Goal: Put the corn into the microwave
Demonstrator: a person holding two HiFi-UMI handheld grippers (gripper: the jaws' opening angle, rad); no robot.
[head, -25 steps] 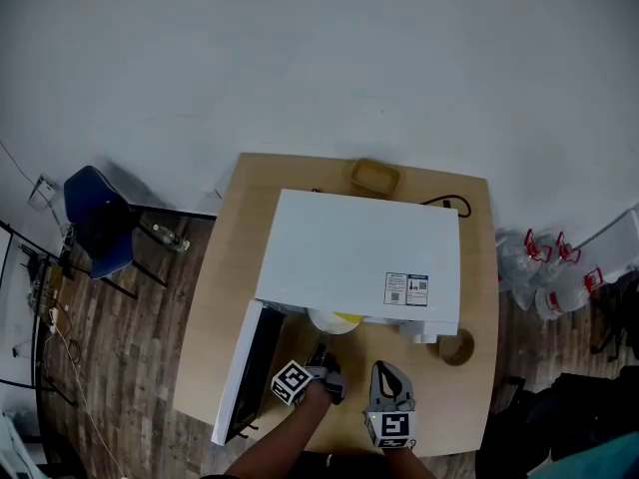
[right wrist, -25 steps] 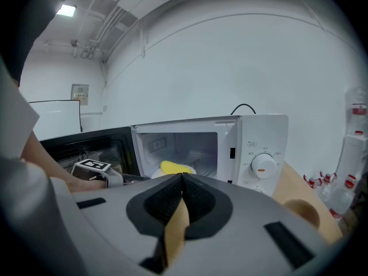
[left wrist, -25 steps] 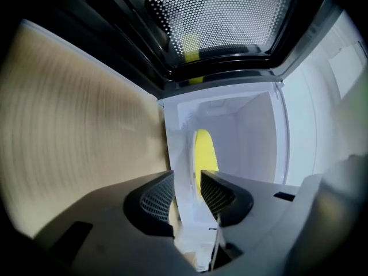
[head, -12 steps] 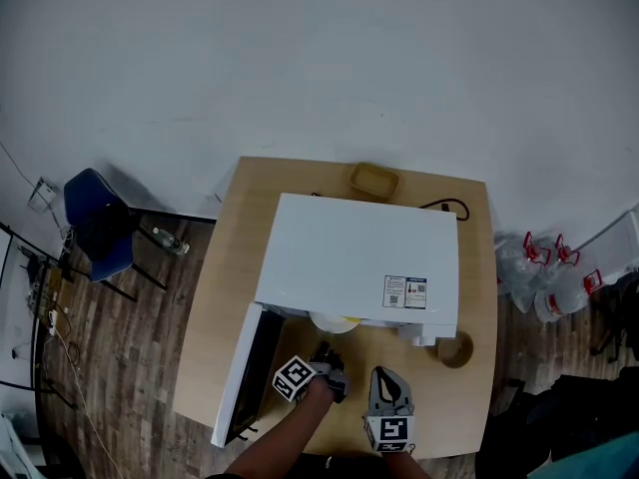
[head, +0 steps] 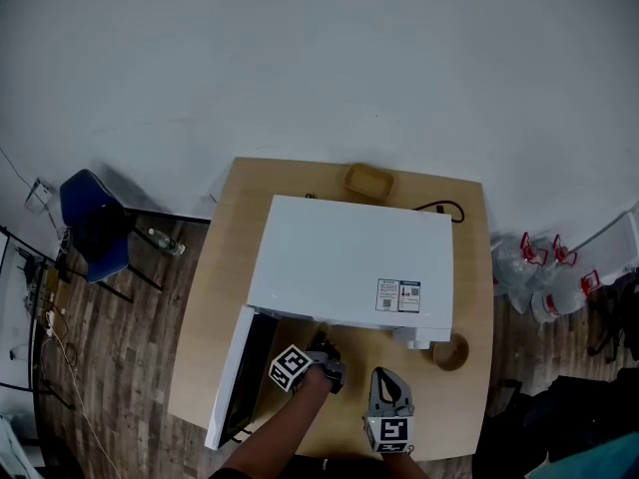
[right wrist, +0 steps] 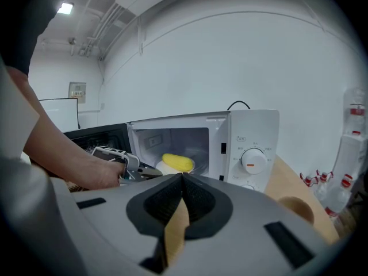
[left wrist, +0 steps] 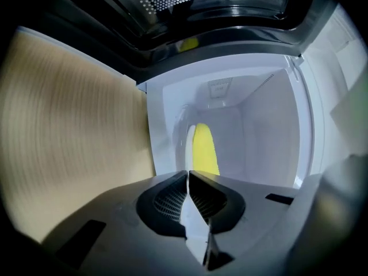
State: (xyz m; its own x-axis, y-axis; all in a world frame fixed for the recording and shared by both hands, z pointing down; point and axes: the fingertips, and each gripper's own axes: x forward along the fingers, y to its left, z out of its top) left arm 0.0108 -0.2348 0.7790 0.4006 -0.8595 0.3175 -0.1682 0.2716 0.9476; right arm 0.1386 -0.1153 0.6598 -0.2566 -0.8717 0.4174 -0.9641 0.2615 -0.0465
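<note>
Corn: the yellow corn lies on a white plate inside the microwave. In the head view the top of the oven hides it.
Microwave: a white box in the middle of the wooden table. Its door stands open and swings out to the near left. The dial is on the right part of the front.
Left gripper: the left gripper is just in front of the open cavity and points at the corn. Its jaws are pressed together and nothing is between them. It does not touch the corn or the plate.
Right gripper: the right gripper is near the front edge of the table, to the right of the left one and a little nearer. Its jaws also meet at the tips and hold nothing.
Other things on the table: a small wooden bowl stands just beside the near right corner of the microwave. A shallow wooden tray and a black cable lie behind the microwave, at the far edge.
Floor: a blue chair is at the left and clear water bottles are at the right.
</note>
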